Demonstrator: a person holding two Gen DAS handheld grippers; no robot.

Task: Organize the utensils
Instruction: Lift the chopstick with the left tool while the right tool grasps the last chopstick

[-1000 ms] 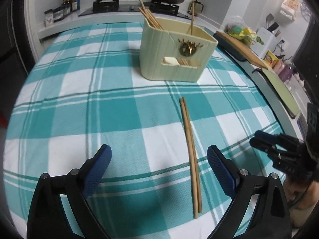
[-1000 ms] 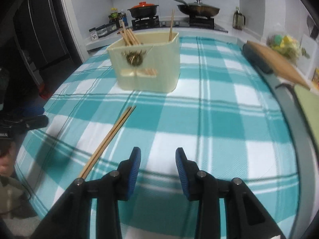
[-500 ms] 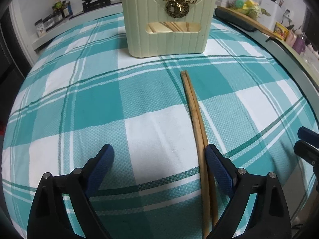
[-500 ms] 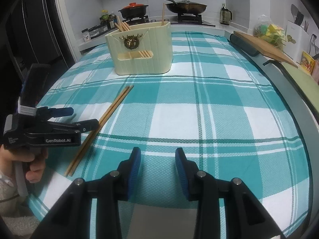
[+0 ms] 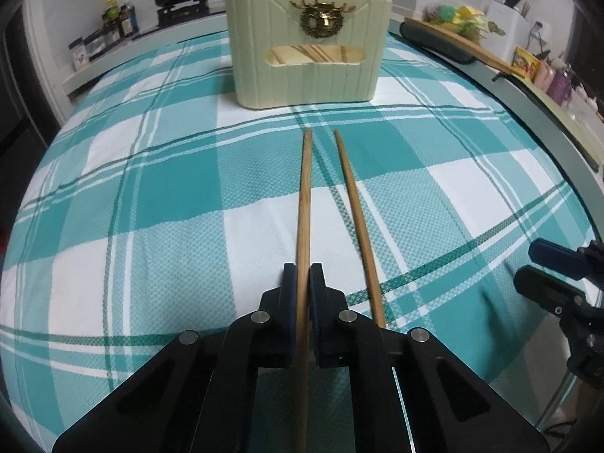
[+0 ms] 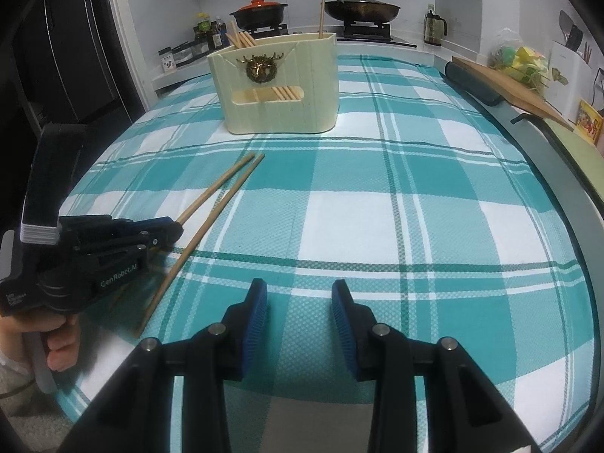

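Item 1, far left: a person's hand (image 6: 56,343) gripping the handle of the left gripper (image 5: 301,283). Its fingers (image 5: 288,283), spread wide a second ago, are now pressed onto one chopstick (image 5: 304,207), pinched near its near end. Judged meaning: the pick-up step of the tidying has begun, with lift and transfer to come.

Item 2, just right of that: second chopstick (image 5: 355,219), loose on the checked surface (image 5: 151,207). Earlier the pair lay touching, side by side; now the far tips stand apart and the held stick angles away from its mate. The right wrist view shows the same splay, both tips pointing toward the holder.

Item 3, centre rear: cream utensil holder (image 5: 305,49) with a brass emblem, upright on the surface, several chopsticks already standing in it. It looks nearer in the left wrist view than a second ago.

Item 4, right: right gripper (image 6: 298,313), fingers (image 6: 256,313) partly spread and holding nothing, poised over the near edge of the surface, well apart from both sticks. Its gap matches the earlier frames.
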